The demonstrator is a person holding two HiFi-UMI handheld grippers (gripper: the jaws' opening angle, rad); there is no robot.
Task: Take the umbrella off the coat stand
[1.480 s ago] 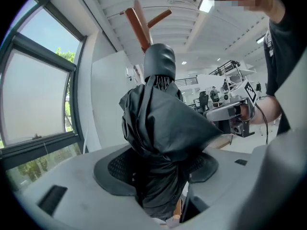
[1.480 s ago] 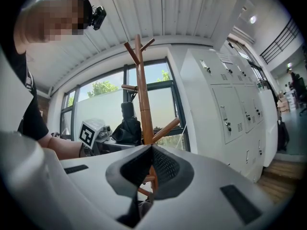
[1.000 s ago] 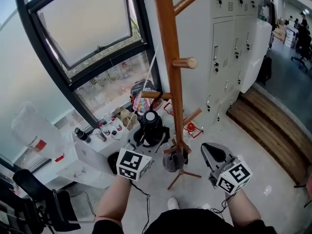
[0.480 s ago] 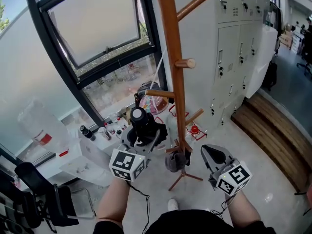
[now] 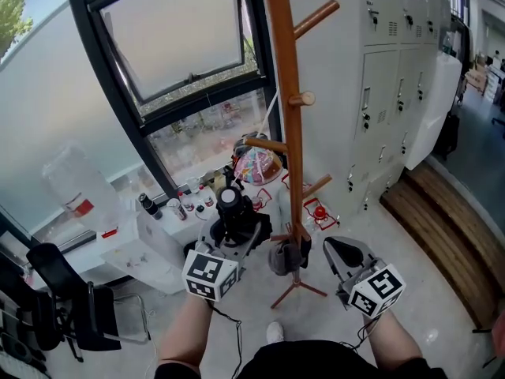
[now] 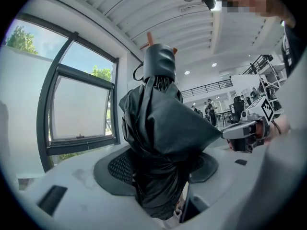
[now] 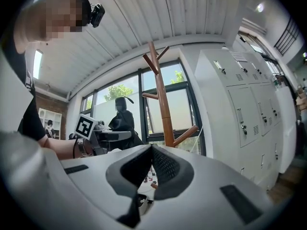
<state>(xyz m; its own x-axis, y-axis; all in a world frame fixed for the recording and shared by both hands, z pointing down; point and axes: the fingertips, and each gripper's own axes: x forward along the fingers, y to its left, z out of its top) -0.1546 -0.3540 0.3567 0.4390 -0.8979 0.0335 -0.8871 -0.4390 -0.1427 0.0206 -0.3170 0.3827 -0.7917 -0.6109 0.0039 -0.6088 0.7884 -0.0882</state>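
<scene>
The black folded umbrella stands upright between the jaws of my left gripper, which is shut on it, left of the wooden coat stand and clear of its pegs. In the left gripper view the umbrella fills the middle, its handle cap on top, and the pads of the left gripper press its folds. My right gripper hangs right of the stand's foot, shut with nothing in it. In the right gripper view the pads of the right gripper meet, with the coat stand and umbrella beyond.
White lockers line the wall right of the stand, above a wooden step. A colourful bundle hangs on a low peg. A low white table with bottles stands under the window. A black chair is at the left.
The left gripper has carried the umbrella leftward, further away from the coat stand's pole. The right gripper has barely shifted and stays shut.
</scene>
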